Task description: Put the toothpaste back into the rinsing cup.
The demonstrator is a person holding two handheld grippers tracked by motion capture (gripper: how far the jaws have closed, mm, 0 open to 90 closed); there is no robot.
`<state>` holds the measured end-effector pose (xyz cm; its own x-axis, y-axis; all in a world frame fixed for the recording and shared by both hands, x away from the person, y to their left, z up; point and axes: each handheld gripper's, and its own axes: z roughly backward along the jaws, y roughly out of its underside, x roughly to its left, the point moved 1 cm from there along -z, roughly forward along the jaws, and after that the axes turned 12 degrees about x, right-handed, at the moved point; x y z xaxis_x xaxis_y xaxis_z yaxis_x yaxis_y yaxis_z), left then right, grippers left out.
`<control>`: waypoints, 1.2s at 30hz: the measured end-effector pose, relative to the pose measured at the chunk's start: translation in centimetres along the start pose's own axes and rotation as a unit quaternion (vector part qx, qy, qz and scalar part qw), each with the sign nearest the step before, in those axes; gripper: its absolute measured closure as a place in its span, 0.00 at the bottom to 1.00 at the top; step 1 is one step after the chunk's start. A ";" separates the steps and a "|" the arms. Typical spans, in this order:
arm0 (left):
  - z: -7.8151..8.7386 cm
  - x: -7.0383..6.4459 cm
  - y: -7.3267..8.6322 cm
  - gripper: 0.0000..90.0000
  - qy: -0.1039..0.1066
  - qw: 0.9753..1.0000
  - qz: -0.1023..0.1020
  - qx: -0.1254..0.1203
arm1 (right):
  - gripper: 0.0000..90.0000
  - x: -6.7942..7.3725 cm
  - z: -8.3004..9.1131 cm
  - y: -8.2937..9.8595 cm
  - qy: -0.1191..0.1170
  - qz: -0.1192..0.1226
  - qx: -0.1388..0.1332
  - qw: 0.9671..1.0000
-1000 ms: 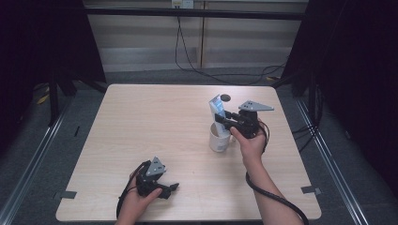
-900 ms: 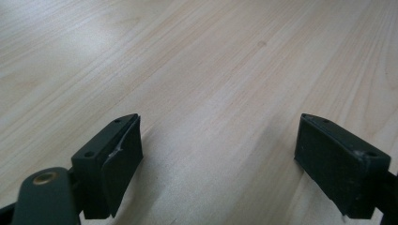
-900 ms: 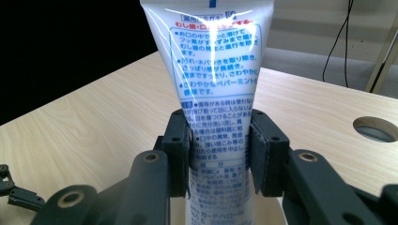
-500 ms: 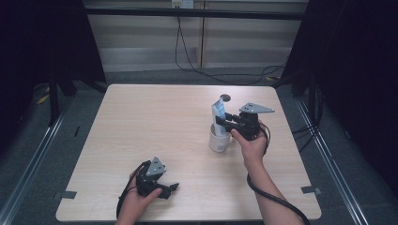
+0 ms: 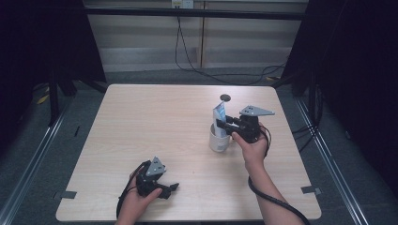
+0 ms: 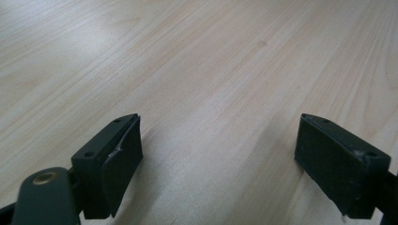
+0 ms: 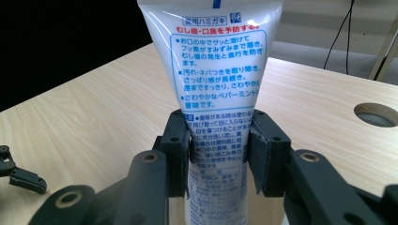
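A white toothpaste tube [image 7: 217, 70] with blue and red print stands upright, its lower end down inside a white cup [image 5: 218, 140] right of the table's middle. My right gripper [image 5: 224, 125] is shut on the tube [image 5: 219, 114] just above the cup, both pads pressed against its sides in the right gripper view. My left gripper [image 5: 170, 190] rests low on the table near the front edge, held by a hand. Its jaws stand wide open in the left gripper view, with bare wood between its fingertips [image 6: 119, 154].
The light wooden table [image 5: 141, 122] has a round cable hole [image 5: 225, 97] behind the cup, seen also as a hole [image 7: 375, 114] in the right gripper view. Black cables trail from both grippers. Dark floor and metal rails surround the table.
The right gripper has lowered the tube and drawn it slightly nearer, so its bottom end now sits deeper in the cup. The left gripper has stayed where it was.
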<state>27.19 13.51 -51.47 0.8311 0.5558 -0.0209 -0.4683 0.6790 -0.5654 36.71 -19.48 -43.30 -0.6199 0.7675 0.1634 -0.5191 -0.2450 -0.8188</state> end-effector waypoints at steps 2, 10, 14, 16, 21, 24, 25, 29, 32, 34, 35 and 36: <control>0.0 0.0 0.0 0.17 0.000 1.000 0.000 0.000 | 0.70 0.0 0.1 0.0 0.000 -0.001 0.001 1.000; 0.0 0.0 0.0 0.17 0.000 1.000 0.000 0.000 | 0.69 0.0 0.2 0.2 -0.002 0.002 0.011 1.000; 0.0 0.0 0.0 0.17 0.000 1.000 0.000 0.000 | 0.68 0.0 0.2 0.3 -0.003 0.004 0.014 1.000; 0.0 0.0 0.0 0.17 0.000 1.000 0.000 0.000 | 0.68 0.1 0.2 0.3 -0.003 0.004 0.016 1.000; 0.0 0.0 0.0 0.17 0.000 1.000 0.000 0.000 | 0.68 0.2 0.1 0.3 -0.003 0.013 0.024 1.000; 0.0 0.0 0.0 0.17 0.000 1.000 0.000 0.000 | 0.68 0.2 0.0 0.4 -0.005 0.014 0.022 1.000; 0.0 0.0 0.0 0.17 0.000 1.000 0.000 0.000 | 0.68 0.2 0.0 0.4 -0.004 0.013 0.023 1.000; 0.0 0.0 0.0 0.17 0.000 1.000 0.000 0.000 | 0.66 0.1 0.1 0.5 -0.005 0.010 0.026 1.000; 0.0 0.0 0.0 0.17 0.000 1.000 0.000 0.000 | 0.65 0.0 0.1 0.6 -0.005 0.009 0.028 1.000; 0.0 0.0 0.0 0.17 0.001 1.000 0.000 0.000 | 0.64 0.0 0.2 0.6 -0.007 0.008 0.027 1.000; 0.0 0.0 0.0 0.17 0.000 1.000 -0.001 0.002 | 0.63 0.0 0.2 0.6 -0.005 0.010 0.029 1.000; 0.0 0.0 0.0 0.17 0.000 1.000 -0.001 0.002 | 0.63 0.0 0.2 0.7 -0.001 0.011 0.032 0.999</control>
<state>27.20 13.53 -51.45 0.8315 0.5551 -0.0204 -0.4686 0.6813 -0.5624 36.30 -19.77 -43.76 -0.6333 0.7600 0.1463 -0.5417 -0.3002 -0.7851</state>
